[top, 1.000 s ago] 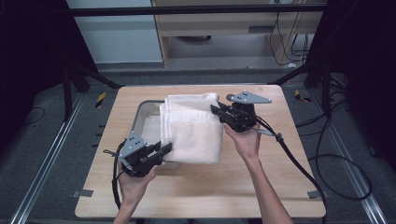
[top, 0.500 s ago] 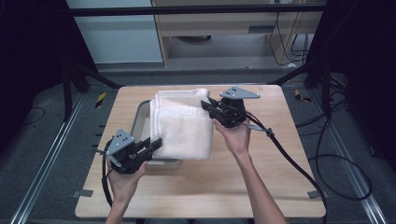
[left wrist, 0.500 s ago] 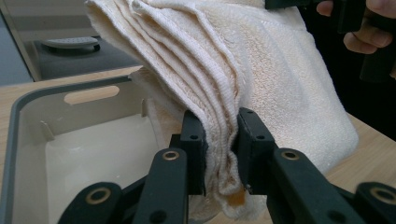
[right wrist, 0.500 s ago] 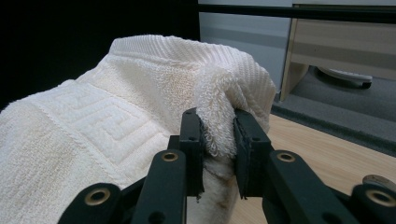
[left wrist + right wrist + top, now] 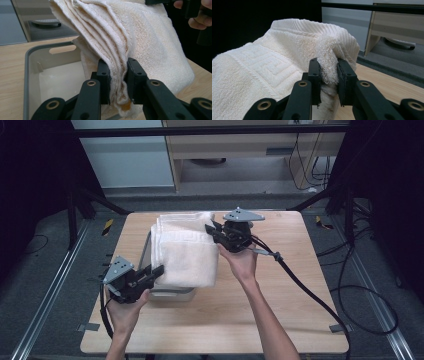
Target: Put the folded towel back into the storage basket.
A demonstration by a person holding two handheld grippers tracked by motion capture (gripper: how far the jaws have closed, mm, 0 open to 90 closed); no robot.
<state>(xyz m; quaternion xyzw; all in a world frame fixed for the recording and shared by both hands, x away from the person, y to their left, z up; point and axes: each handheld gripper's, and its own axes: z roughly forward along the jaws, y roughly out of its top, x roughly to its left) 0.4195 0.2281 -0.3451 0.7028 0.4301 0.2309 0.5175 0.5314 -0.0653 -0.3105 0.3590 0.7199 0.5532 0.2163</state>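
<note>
Left gripper view: towel (image 5: 140,45) pinched between fingers (image 5: 103,75).

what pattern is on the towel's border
A raised Greek-key meander on the cream towel, clearest in the right gripper view.

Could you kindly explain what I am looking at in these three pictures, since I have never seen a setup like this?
A person stands at a wooden table and holds a hand-operated two-jaw gripper in each hand. The high view looks down from above. The other two pictures come from cameras riding on each gripper, looking along its black jaws. A folded cream towel is held over a grey bin. The left gripper pinches the towel's layered edge near the person. The right gripper pinches a bunched part at the far side.
</note>
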